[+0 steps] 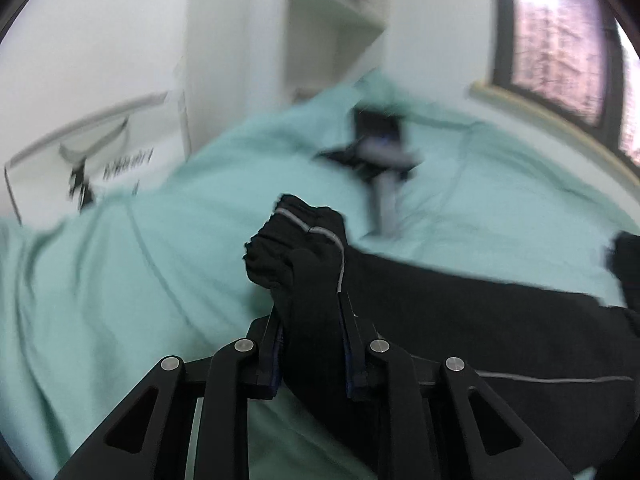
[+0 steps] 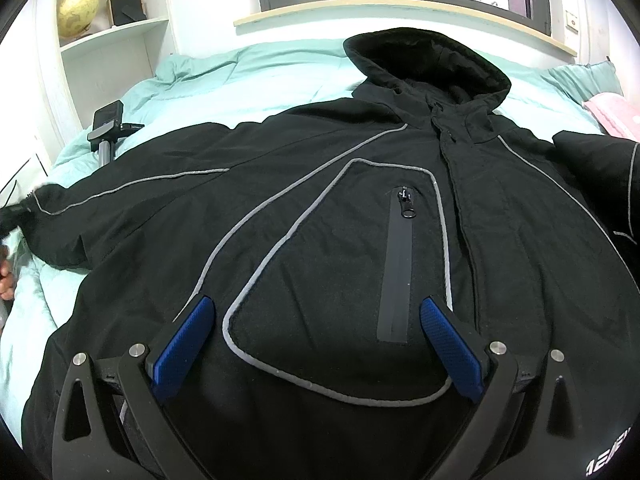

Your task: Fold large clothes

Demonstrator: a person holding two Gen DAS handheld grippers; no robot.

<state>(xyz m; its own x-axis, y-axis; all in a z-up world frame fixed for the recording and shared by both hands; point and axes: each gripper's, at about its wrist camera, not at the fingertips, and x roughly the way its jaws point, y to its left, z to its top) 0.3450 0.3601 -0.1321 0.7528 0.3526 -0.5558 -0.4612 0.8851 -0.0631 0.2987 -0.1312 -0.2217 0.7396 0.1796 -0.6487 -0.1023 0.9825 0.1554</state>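
A black hooded jacket (image 2: 320, 220) with grey piping lies front up, spread on a mint green bed; its hood (image 2: 428, 60) points to the window. My right gripper (image 2: 318, 308) is open, hovering over the chest pocket, its blue pads (image 2: 188, 340) apart on either side. My left gripper (image 1: 312, 312) is shut on the jacket's left sleeve cuff (image 1: 296, 240), which bunches up above the fingers; the sleeve (image 1: 480, 320) trails to the right. In the right wrist view that cuff sits at the far left edge (image 2: 36, 204).
A mint green quilt (image 1: 120, 280) covers the bed. A small black camera on a stand (image 2: 106, 128) sits on it at the left, also in the left wrist view (image 1: 380, 148). White shelves (image 2: 116, 36) hold a globe. A pink item (image 2: 616, 116) lies at the right.
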